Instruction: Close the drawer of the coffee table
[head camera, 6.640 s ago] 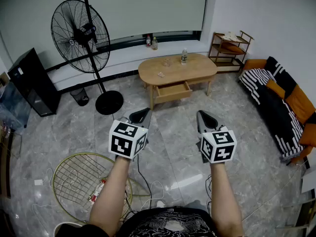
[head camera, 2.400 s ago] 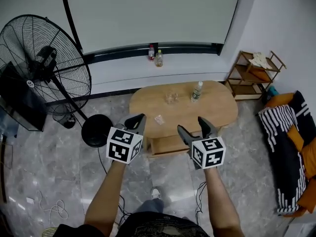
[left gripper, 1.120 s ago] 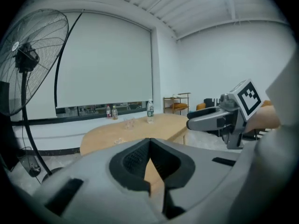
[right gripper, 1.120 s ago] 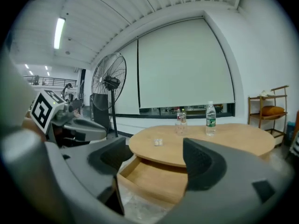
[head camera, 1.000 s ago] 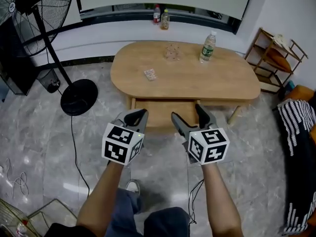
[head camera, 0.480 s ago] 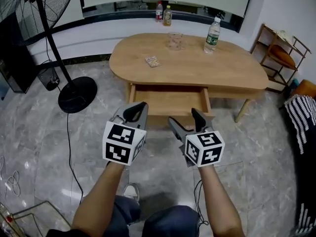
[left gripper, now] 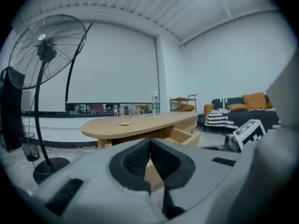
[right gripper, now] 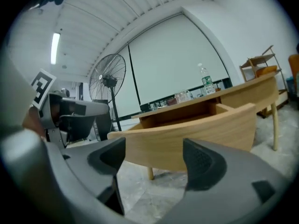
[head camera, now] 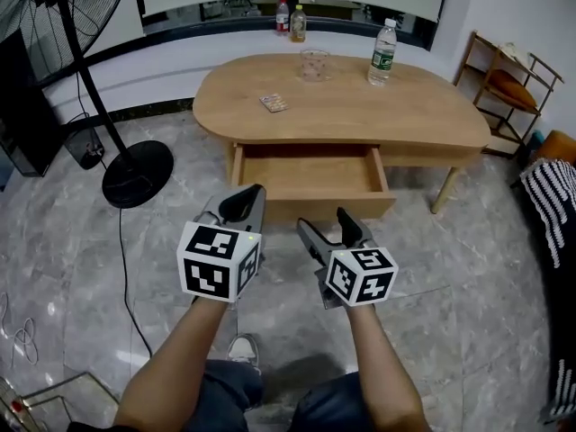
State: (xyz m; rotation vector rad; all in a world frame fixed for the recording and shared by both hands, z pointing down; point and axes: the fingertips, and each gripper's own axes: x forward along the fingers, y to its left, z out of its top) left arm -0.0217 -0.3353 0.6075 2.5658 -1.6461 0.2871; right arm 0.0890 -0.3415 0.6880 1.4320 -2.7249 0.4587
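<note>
Marker cubes [head camera: 216, 261]: black-and-white square patterns on white faces, no letters or words.
Left gripper [head camera: 243, 201]: nearest the person, level with the other gripper and to its left. In the left gripper view [left gripper: 149, 143] the two pads meet at their tips with nothing caught between them. It touches nothing.
Right gripper [head camera: 326, 226]: jaws spread wide. In the right gripper view [right gripper: 154, 160] the two dark pads stand well apart with only air between them, and the curved drawer front fills the gap ahead. It holds nothing and stops just short of the wood.
Floor [head camera: 450, 268]: grey marbled tile, with a thin black cable [head camera: 124, 259] running across it on the left.
Drawer [head camera: 310, 174]: pulled well out from under the table top. The inside is bare wood and the front panel faces both grippers.
Coffee table [head camera: 423, 120]: oval light-wood top on slim legs, directly ahead.
On the table top: a small flat packet [head camera: 273, 103], a clear glass [head camera: 312, 64] and a water bottle [head camera: 382, 52] with a green label.
Writing: the bottle label's print is too small to read, and no other text is legible.
Fan [head camera: 54, 25]: black standing fan at the left, with its round base on the tiles.
Ledge [head camera: 180, 52]: along the far wall, carrying two bottles [head camera: 290, 21] whose labels are unreadable.
Far right: a wooden shelf [head camera: 504, 75] and the edge of a sofa [head camera: 553, 178] with a striped throw.
</note>
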